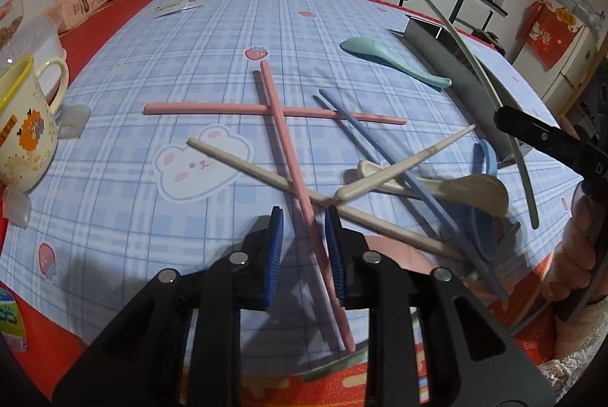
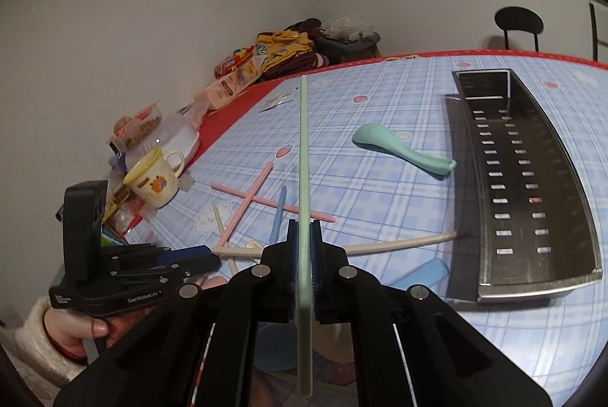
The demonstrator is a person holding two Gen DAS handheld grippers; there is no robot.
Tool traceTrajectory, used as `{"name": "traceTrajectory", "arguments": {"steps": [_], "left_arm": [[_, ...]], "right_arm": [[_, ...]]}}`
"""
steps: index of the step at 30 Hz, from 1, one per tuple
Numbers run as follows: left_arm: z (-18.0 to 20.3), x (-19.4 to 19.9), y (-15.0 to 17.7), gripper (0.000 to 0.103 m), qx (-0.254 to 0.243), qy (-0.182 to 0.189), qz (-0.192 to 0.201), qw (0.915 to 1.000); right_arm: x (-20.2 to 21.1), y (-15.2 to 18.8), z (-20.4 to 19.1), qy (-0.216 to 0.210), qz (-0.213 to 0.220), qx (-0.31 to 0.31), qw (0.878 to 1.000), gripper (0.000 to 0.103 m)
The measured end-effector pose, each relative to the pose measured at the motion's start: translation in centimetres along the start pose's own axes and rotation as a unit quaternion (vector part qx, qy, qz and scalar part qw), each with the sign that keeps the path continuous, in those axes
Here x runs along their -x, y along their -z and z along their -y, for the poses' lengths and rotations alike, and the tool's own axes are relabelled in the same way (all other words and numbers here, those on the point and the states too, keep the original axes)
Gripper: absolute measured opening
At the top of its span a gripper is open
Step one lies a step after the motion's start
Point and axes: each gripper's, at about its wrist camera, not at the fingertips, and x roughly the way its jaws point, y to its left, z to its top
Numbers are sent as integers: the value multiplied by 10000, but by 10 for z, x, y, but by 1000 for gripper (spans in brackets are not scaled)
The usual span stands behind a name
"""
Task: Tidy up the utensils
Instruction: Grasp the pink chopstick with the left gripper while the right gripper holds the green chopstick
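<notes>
My left gripper (image 1: 304, 213) hangs low over a heap of utensils on the checked tablecloth. One pink chopstick (image 1: 288, 148) runs between its blue pads, which stand wider than the stick and do not press on it. A second pink chopstick (image 1: 209, 108) crosses it. Cream chopsticks (image 1: 235, 160), blue chopsticks (image 1: 380, 144), a cream spoon (image 1: 475, 190) and a blue spoon (image 1: 484, 156) lie tangled to the right. My right gripper (image 2: 304, 228) is shut on a pale green chopstick (image 2: 304, 141), held off the table. A teal spoon (image 2: 399, 148) lies beside the perforated metal tray (image 2: 532, 179).
A cream mug (image 1: 22, 125) and plastic tubs stand at the left edge. Snack packets and folded clothes (image 2: 281, 53) are piled at the far corner. A black chair (image 2: 518, 23) stands behind the table. A person's hand (image 2: 76, 327) holds the left gripper.
</notes>
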Motion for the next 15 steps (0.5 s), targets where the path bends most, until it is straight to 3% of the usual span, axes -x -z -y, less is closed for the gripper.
{"name": "traceTrajectory", "arguments": {"steps": [15], "left_arm": [[3,-4,0,25,-153,-226,211,9994]], "right_arm": [[-3,2,16,192,-8,-361,9992,7]]}}
